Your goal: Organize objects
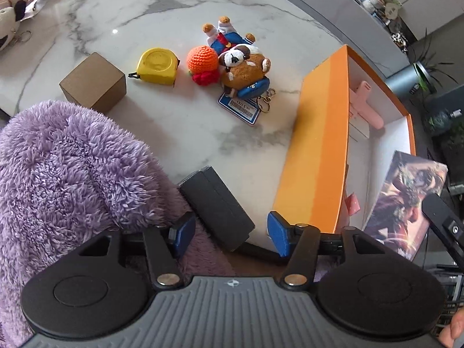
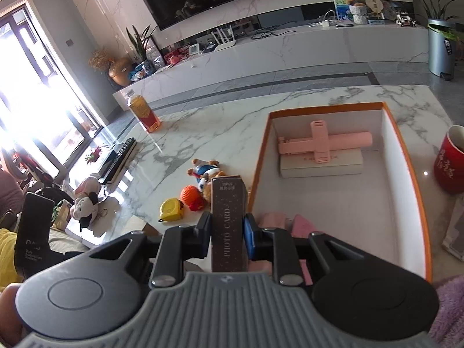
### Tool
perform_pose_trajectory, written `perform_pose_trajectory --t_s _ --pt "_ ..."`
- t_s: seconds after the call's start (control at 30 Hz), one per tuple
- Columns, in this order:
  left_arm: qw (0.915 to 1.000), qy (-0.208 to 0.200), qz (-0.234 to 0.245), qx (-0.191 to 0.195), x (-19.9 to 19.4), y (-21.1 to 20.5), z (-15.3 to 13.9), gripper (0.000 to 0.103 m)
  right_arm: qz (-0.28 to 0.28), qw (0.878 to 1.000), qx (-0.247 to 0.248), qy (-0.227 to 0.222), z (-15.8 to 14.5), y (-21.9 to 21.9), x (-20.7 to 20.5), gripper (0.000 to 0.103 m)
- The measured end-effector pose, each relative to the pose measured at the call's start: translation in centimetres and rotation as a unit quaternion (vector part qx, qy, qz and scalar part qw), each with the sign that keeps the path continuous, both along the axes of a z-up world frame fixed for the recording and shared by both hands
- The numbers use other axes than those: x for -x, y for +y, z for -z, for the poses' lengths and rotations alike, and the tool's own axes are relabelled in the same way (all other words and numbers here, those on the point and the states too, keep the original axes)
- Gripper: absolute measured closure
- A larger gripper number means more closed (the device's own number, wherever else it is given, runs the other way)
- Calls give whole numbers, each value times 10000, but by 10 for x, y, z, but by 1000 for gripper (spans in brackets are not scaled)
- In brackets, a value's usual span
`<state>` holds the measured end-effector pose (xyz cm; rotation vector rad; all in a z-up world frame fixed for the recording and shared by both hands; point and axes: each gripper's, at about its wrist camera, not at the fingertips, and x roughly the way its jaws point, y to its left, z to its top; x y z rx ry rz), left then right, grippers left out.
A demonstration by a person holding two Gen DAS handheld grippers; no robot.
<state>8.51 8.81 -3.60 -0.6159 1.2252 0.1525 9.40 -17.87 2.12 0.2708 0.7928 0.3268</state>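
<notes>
Your right gripper [image 2: 226,232] is clamped on the photo card box [image 2: 227,223], held at the orange box's [image 2: 404,156] near edge. Inside already: pink selfie stick [image 2: 324,142], white case [image 2: 319,166]. Left gripper [image 1: 230,232] spread, nothing gripped. Left on the table [image 1: 174,121]: tape measure [image 1: 158,65], plush toys [image 1: 237,58], cardboard cube [image 1: 92,82], black case [image 1: 217,203].

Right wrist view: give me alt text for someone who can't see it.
The right gripper clamps an upright dark box marked PHOTO CARD at the near edge of an open orange box holding a pink selfie stick. Plush toys and a yellow tape measure lie left on the marble table.
</notes>
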Motion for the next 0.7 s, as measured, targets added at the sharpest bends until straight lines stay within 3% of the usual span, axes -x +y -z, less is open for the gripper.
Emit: perform_pose_trajectory --t_s 0.33,0.43,0.6,0.7 --pt "9969 144 -572 -524 -16 -19 13 35 747 9971 122 39 22 -54 -3 78" --pt "9960 214 -467 -737 -20 -27 17 36 789 9968 73 125 30 -60 -6 78" --pt "9944 175 -152 -1029 -21 -33 19 51 876 9959 159 179 38 -67 -9 78" --pt "9945 84 139 -1030 -21 -35 17 53 908 9955 111 236 44 -72 -10 78"
